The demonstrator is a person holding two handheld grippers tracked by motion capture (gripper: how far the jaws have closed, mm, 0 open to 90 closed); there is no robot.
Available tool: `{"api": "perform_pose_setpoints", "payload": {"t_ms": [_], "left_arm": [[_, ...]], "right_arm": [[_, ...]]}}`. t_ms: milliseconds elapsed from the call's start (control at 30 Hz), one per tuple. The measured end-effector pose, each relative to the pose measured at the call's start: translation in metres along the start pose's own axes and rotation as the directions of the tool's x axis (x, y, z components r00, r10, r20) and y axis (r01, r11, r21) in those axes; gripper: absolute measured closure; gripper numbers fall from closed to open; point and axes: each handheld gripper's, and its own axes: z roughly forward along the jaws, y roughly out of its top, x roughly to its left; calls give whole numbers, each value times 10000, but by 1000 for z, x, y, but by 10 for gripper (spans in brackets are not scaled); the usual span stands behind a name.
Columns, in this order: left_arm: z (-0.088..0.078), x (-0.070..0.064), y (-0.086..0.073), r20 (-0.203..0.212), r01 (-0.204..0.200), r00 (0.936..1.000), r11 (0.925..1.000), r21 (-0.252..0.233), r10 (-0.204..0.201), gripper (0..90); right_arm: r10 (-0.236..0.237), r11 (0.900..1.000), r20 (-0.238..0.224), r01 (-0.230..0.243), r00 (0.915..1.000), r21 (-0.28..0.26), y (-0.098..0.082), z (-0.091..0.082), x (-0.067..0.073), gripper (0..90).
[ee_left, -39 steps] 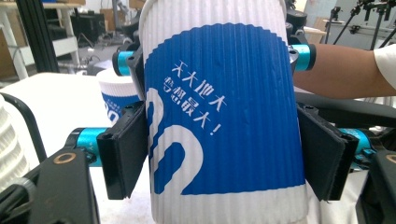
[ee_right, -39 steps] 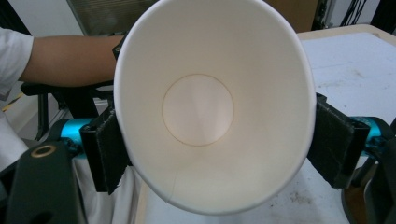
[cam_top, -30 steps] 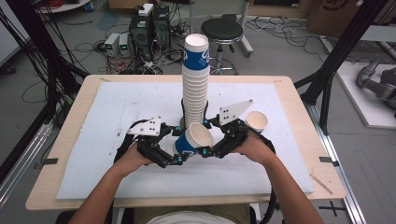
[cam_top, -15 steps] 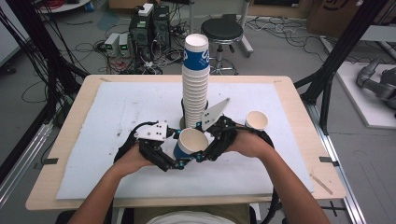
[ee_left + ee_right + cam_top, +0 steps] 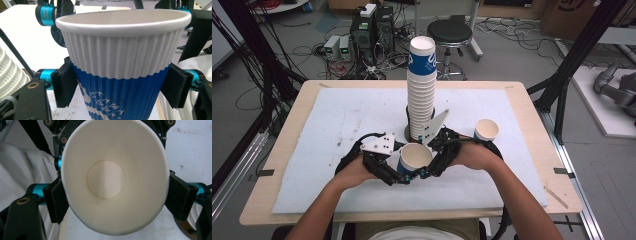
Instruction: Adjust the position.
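High view: cup held above desk between both claws, near front edge, stack of cups just behind. Left claw jaws just closed onto blue wall; right claw pinched across rim. Cup axis tilted toward right claw.

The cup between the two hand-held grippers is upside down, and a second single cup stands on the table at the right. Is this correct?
Not quite. The held cup is upright, mouth up: the high view shows its open rim and empty inside. The second single cup does stand on the table at the right.
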Motion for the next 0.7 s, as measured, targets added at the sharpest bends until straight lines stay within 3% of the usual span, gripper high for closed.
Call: {"api": "perform_pose_setpoints", "payload": {"t_ms": [100,300,367,467,600,667,700], "left_arm": [[-1,0,1,-19,29,10000,9999,-149,-29,244],[-8,3,1,158,374,9992,9942,-1004,-360,251],[-10,4,2,75,439,9990,9929,-1105,-433,254],[-13,8,-2,-197,608,9978,9921,-1099,-633,253],[-22,13,-3,-839,856,9915,9835,-1595,-999,248],[-24,14,-4,-907,877,9904,9821,-1668,-1038,247],[-31,16,-4,-1302,988,9833,9738,-2050,-1271,246]], "right_arm": [[-79,9999,-12,79,10000,-146,0,0,0,177],[264,9933,156,-245,9995,-1129,2,-8,-1,168],[352,9855,8,-346,9994,-1662,2,-14,-3,152],[639,9682,163,-580,9978,-2433,0,-29,-5,135],[1031,9574,868,-751,9909,-2788,-11,-46,-5,136],[1231,9488,1121,-838,9860,-3044,-17,-50,-4,136],[1509,9376,1320,-995,9797,-3333,-26,-53,-2,136]]}}
